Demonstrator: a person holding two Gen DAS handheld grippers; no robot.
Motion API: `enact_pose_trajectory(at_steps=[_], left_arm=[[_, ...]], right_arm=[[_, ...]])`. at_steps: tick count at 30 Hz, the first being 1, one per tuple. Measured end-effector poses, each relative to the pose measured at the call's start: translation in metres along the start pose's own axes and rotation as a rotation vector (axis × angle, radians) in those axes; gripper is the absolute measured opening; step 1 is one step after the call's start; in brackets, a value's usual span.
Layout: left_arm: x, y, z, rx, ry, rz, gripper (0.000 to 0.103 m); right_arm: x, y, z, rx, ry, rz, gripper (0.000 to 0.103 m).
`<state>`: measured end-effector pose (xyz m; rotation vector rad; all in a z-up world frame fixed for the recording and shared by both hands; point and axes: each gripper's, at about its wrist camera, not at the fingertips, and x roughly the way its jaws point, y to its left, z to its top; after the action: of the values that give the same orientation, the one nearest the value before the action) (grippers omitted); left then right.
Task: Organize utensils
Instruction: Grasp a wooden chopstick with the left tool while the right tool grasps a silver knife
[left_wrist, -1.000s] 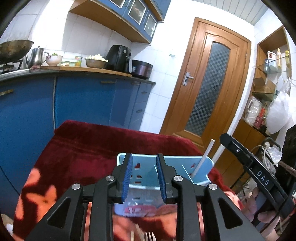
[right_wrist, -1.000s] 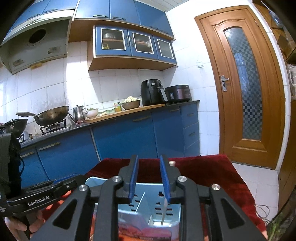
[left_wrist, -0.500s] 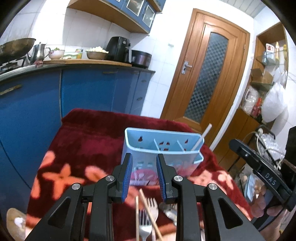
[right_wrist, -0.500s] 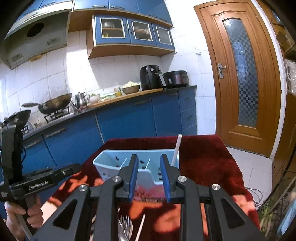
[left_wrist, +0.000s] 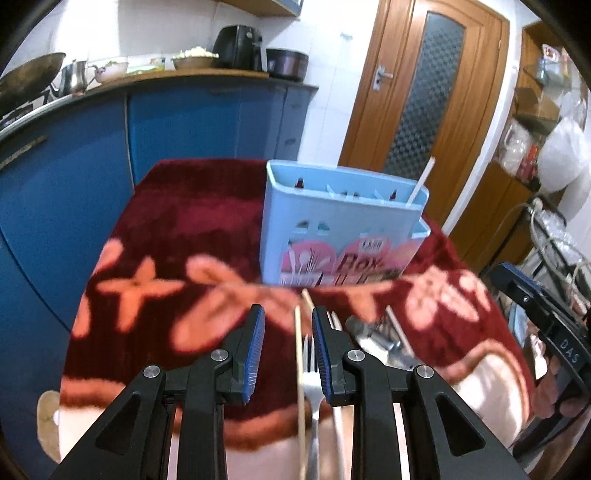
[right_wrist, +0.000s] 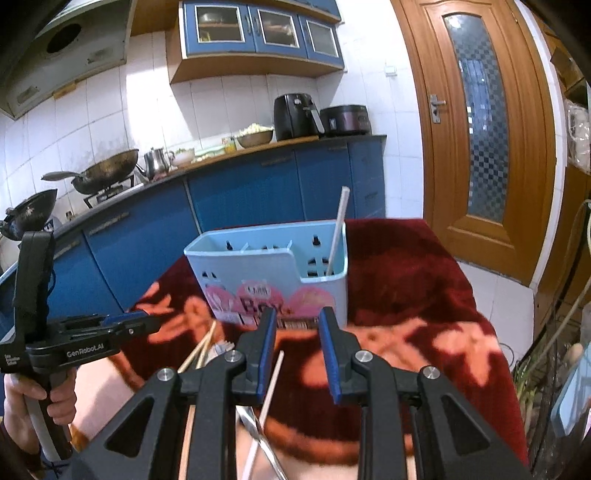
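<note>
A light blue utensil holder (left_wrist: 343, 225) stands on the red flowered cloth (left_wrist: 177, 236), with one white chopstick (left_wrist: 421, 181) leaning in its right compartment. It also shows in the right wrist view (right_wrist: 273, 266) with the chopstick (right_wrist: 338, 229). Loose utensils lie in front of it: a fork (left_wrist: 308, 354), wooden chopsticks (left_wrist: 298, 343) and other metal pieces (left_wrist: 373, 336). My left gripper (left_wrist: 288, 347) is open and empty above the fork and chopsticks. My right gripper (right_wrist: 297, 350) is open and empty above a white chopstick (right_wrist: 271, 384).
Blue kitchen cabinets (right_wrist: 258, 192) with woks and appliances run behind the table. A wooden door (right_wrist: 480, 129) stands at the right. Shelves and bags (left_wrist: 546, 122) are on the far right. The cloth's front edge (left_wrist: 258, 428) is close below the grippers.
Both grippers have pulled back and tilted down from the holder. The loose utensils on the cloth have come into view under them. The jaws stay open.
</note>
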<state>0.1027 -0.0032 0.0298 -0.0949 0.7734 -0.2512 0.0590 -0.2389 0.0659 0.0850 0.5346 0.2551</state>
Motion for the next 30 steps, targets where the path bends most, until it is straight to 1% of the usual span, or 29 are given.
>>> enact_pose_trajectory(at_steps=[6, 15, 20, 26, 27, 30], left_arm=[[0.016, 0.003, -0.009, 0.005, 0.067, 0.017, 0.027], [0.036, -0.003, -0.018, 0.030, 0.158, -0.006, 0.027], [0.048, -0.008, -0.016, 0.063, 0.202, -0.018, 0.027], [0.061, -0.003, -0.007, 0.064, 0.273, -0.037, 0.026], [0.062, -0.003, -0.007, 0.066, 0.279, -0.040, 0.025], [0.066, 0.000, -0.004, 0.055, 0.305, -0.048, 0.016]], right_arm=[[0.003, -0.008, -0.016, 0.029, 0.049, -0.009, 0.027], [0.011, -0.023, -0.035, 0.073, 0.110, -0.024, 0.027], [0.014, -0.027, -0.043, 0.087, 0.133, -0.026, 0.027], [0.014, -0.031, -0.045, 0.090, 0.144, -0.025, 0.027], [0.014, -0.031, -0.045, 0.091, 0.144, -0.025, 0.027], [0.015, -0.032, -0.046, 0.093, 0.146, -0.024, 0.027]])
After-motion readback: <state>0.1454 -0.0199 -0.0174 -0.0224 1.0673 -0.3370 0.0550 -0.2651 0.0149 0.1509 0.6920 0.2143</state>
